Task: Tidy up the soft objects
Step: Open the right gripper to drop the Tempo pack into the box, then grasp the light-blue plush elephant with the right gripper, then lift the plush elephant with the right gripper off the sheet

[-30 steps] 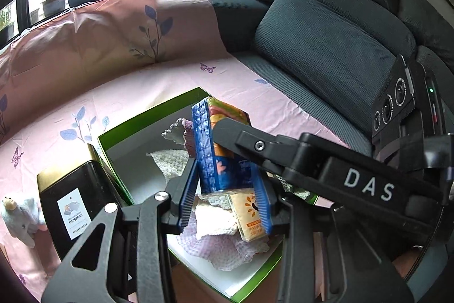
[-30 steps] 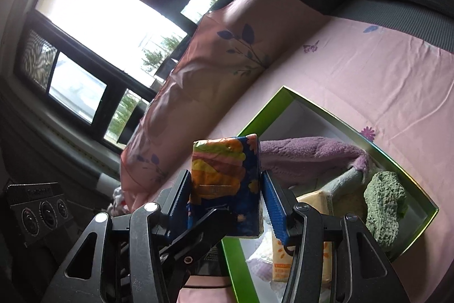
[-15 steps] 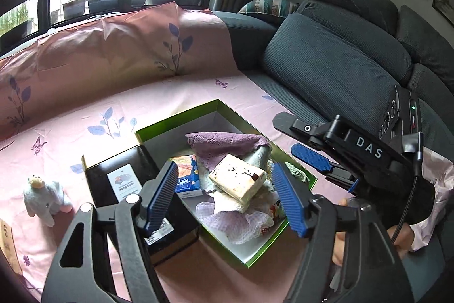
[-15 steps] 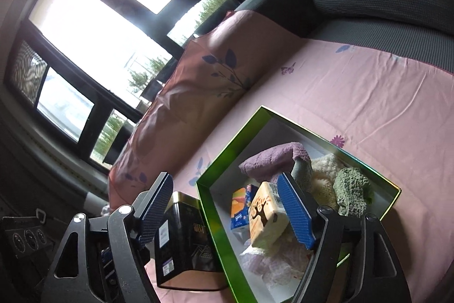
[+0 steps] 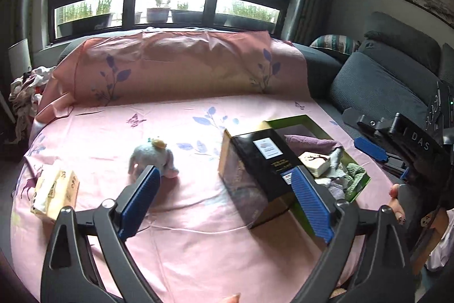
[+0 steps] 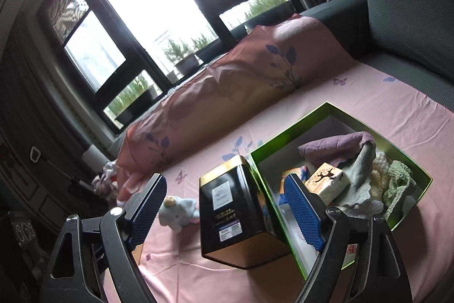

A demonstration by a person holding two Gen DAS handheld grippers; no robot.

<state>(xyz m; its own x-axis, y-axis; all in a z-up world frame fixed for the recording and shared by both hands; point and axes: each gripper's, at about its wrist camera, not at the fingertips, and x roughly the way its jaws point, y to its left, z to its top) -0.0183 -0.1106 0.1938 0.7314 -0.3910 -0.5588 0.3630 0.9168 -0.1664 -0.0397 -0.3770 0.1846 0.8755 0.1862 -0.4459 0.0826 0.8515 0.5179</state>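
Both the left hand-held gripper (image 5: 224, 202) and the right hand-held gripper (image 6: 227, 209) have just been opening and stand wide with nothing between their blue pads. Beyond them, a black tin (image 6: 229, 206) stands on the pink sheet (image 5: 184, 232), touching the green box (image 6: 408, 158), which holds a purple towel (image 6: 337, 149), a cream tissue pack (image 6: 326, 182) and a green knit (image 6: 397, 183). Farther left, a pale blue plush elephant (image 5: 154, 158) sits apart on the sheet.

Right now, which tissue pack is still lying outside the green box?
The cream pack with deer print, alone on the pink sheet; the tree-print pack and colourful pack sit inside the box.
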